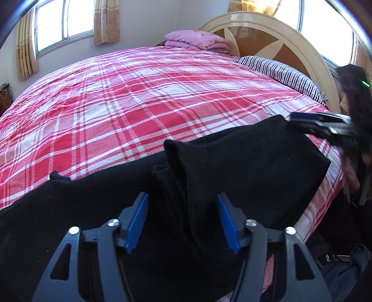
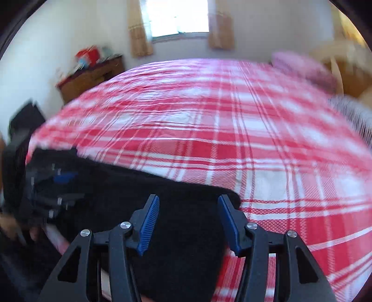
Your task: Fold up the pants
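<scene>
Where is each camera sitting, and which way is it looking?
Left wrist: sits on the left tool, looking across the black pants up the plaid bed toward the headboard; the right tool shows at right.
Right wrist: sits on the right tool, blurred, looking over the pants across the bed toward a window; the left tool shows at left.
Shared: pants, bed, pink bedding.

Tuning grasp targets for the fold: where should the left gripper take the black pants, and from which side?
Likely the raised fold ridge of the black pants, approached from the near bed edge along the bedspread. It stands proud, bunched, right between the left gripper's open jaws, so there are layers to pinch.
</scene>
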